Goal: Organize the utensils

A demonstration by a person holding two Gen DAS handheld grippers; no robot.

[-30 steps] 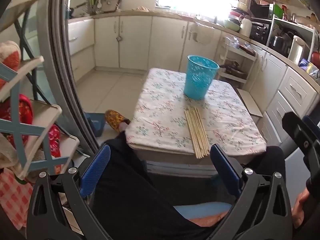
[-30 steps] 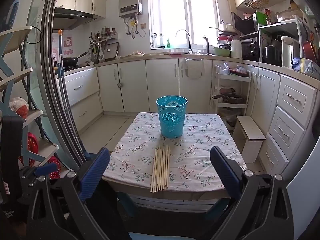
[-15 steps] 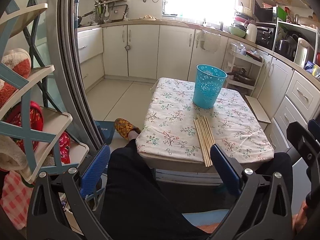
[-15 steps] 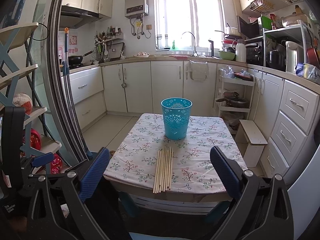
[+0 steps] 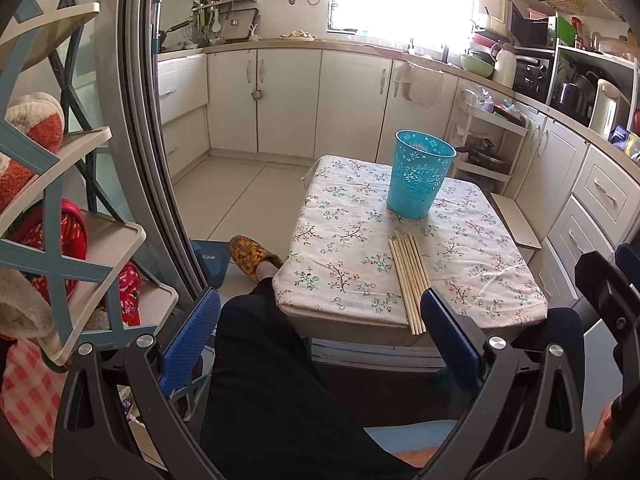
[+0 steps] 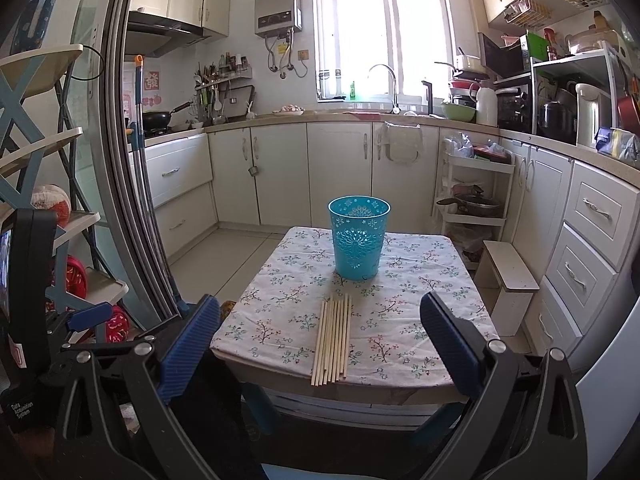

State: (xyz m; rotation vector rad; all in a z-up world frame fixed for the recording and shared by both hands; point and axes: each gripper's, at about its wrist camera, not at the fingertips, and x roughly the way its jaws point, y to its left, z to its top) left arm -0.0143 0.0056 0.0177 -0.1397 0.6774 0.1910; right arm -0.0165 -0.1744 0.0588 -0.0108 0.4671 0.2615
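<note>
Several wooden chopsticks (image 6: 333,340) lie side by side near the front edge of a small table with a floral cloth (image 6: 416,280); they also show in the left wrist view (image 5: 408,280). A perforated turquoise cup (image 6: 359,237) stands upright behind them, also in the left wrist view (image 5: 420,178). My left gripper (image 5: 318,332) is open and empty, held over the person's lap, short of the table. My right gripper (image 6: 318,338) is open and empty, in front of the table edge, with the chopsticks between its fingers in view.
A shelf rack (image 5: 60,216) with cloth items stands at the left beside a sliding door frame (image 5: 160,160). Kitchen cabinets (image 6: 280,168) line the back and right. A small white stool (image 6: 510,280) sits right of the table. The person's slippered foot (image 5: 250,256) rests left of the table.
Both grippers have drifted and tilted slightly upward, showing more of the kitchen. Both stay open. The chopsticks and cup have not moved.
</note>
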